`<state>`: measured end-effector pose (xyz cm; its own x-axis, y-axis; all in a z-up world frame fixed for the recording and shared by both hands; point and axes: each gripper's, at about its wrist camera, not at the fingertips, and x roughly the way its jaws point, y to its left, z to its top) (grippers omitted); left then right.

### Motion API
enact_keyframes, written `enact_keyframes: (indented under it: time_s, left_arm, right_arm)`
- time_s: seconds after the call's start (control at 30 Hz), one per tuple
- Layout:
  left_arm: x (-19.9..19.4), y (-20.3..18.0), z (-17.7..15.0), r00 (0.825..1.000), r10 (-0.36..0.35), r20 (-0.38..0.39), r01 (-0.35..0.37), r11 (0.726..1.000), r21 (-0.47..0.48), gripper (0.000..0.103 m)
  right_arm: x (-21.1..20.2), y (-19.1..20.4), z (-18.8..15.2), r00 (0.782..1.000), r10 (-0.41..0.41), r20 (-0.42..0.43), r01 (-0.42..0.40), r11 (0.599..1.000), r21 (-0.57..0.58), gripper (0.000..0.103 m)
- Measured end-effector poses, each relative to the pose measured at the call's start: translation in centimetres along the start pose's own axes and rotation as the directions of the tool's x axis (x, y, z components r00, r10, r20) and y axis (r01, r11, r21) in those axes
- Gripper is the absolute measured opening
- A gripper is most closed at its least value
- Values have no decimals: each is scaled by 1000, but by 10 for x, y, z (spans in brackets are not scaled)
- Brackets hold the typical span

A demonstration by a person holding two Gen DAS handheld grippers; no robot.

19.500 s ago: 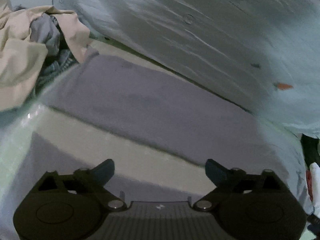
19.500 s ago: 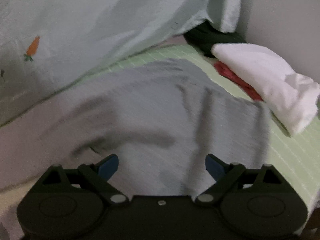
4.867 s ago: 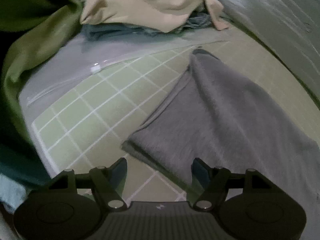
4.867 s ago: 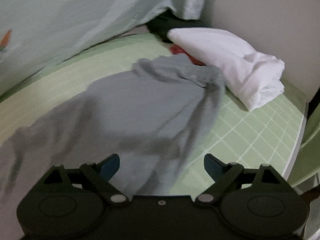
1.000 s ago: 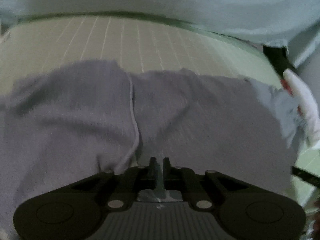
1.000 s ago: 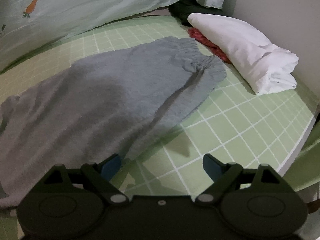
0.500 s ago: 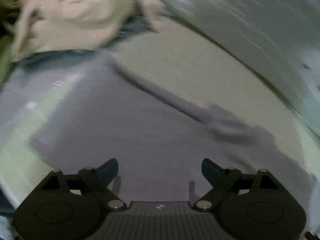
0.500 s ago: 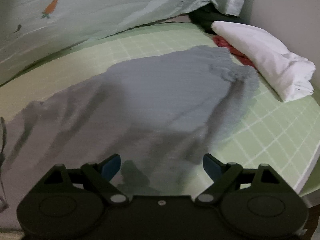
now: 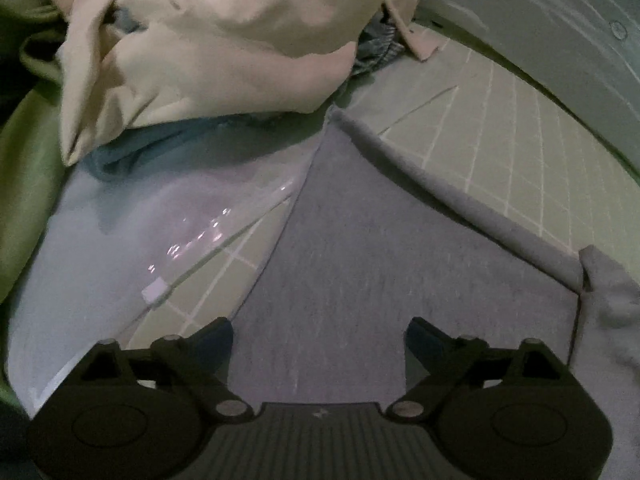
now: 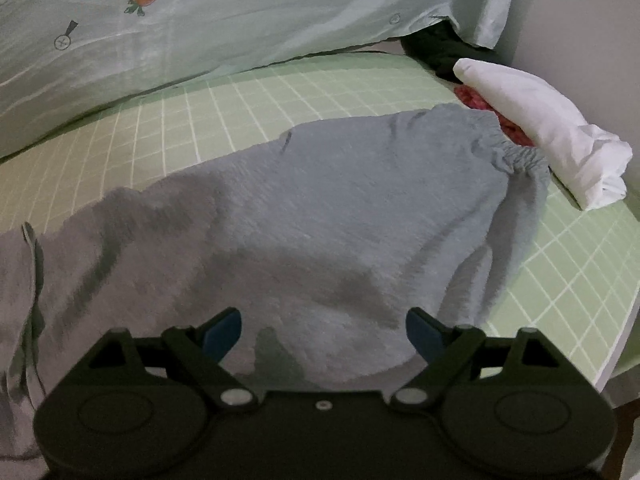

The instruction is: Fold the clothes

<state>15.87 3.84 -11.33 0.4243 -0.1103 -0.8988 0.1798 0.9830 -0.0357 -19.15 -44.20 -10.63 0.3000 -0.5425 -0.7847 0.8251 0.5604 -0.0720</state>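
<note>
Grey sweatpants (image 10: pixel 320 216) lie flat on the green checked mat (image 10: pixel 192 120), with the gathered waistband (image 10: pixel 516 152) at the right end. In the left wrist view the leg end (image 9: pixel 360 248) of the grey sweatpants lies under my left gripper (image 9: pixel 318 340), with a folded edge (image 9: pixel 440 184) running diagonally. My left gripper is open and empty just above the fabric. My right gripper (image 10: pixel 324 330) is open and empty above the seat part of the pants.
A heap of cream and blue clothes (image 9: pixel 208 36) lies at the far left. A clear plastic sheet (image 9: pixel 160 232) lies beside it. A folded white garment (image 10: pixel 552 128) on red cloth (image 10: pixel 476 100) lies at the right. A pale blue carrot-print sheet (image 10: pixel 240 12) hangs behind.
A second ago my left gripper was shut on the grey fabric; it has let go and now hangs open over the leg end. My right gripper has moved in over the pants.
</note>
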Motion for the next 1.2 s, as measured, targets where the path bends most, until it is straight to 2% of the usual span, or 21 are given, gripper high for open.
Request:
enact_keyframes:
  time_s: [0.17,0.23,0.27,0.33,0.4,0.43,0.47,0.5,0.53,0.6,0.73,0.77,0.87,0.9,0.97,1.0,1.03,1.07,1.1,1.13,1.2]
  left_arm:
    - [-1,-13,-7,999,-1,47,-3,995,95,95]
    - [-3,-15,-11,997,-11,75,3,994,107,90]
    - [-5,-14,-12,996,-8,89,-1,995,99,83]
    - [-9,-14,-13,993,-3,115,-6,997,81,65]
    - [-12,-10,-11,992,-9,123,4,999,41,23]
    - [-13,-7,-8,993,-33,113,33,999,7,8]
    - [-13,-4,-4,992,-85,98,89,995,-37,4]
    - [-14,-1,-1,987,-130,91,137,988,-75,4]
    - [-20,-4,1,984,-143,108,152,985,-80,4]
    - [-39,-22,3,975,-146,165,154,988,-31,4]
    - [-82,-75,-2,943,-246,227,240,969,53,4]
    - [-94,-97,-8,930,-285,230,268,958,101,4]
    - [-127,-166,-30,887,-407,218,353,902,248,4]
    - [-135,-191,-41,872,-448,197,382,874,300,4]
    - [-142,-248,-71,848,-520,107,431,792,433,11]
    - [-141,-276,-87,849,-527,43,436,743,507,31]
    - [-138,-301,-103,864,-503,-8,417,706,573,43]
    - [-137,-320,-118,887,-460,-34,378,683,625,58]
    - [-138,-331,-130,902,-430,-33,341,664,666,59]
    - [-142,-336,-140,906,-422,-23,319,648,692,59]
    - [-148,-332,-145,899,-437,-23,335,655,678,70]
  right_arm:
    - [-3,9,2,1000,-19,-4,19,1000,-24,90]
    - [-4,11,2,1000,-20,-5,20,999,-33,90]
    - [-4,12,2,1000,-18,-6,18,999,-37,90]
    - [-5,13,1,1000,-14,-7,14,999,-45,90]
    - [-6,13,0,1000,-9,-8,8,999,-50,90]
    - [-6,12,0,1000,-5,-9,4,999,-53,90]
    - [-6,10,0,1000,-1,-10,0,998,-55,90]
    - [-6,8,0,1000,4,-9,-4,998,-57,90]
    - [-6,6,0,1000,9,-7,-10,998,-57,90]
    - [-3,1,0,1000,19,-7,-20,998,-53,90]
    - [0,-18,0,999,36,-1,-36,999,-29,89]
    - [0,-26,1,999,40,2,-40,999,-18,89]
    - [2,-49,3,999,50,10,-50,999,1,89]
    - [3,-56,4,999,52,13,-53,999,4,89]
    - [4,-73,4,998,60,15,-60,998,11,89]
    - [6,-82,5,998,64,14,-64,998,15,89]
    - [7,-91,5,998,67,13,-67,998,20,89]
    - [8,-100,5,998,68,11,-69,997,27,89]
    - [9,-107,6,998,70,10,-70,997,33,89]
    - [10,-115,7,997,70,13,-71,997,41,89]
    - [11,-129,9,997,71,22,-72,996,56,89]
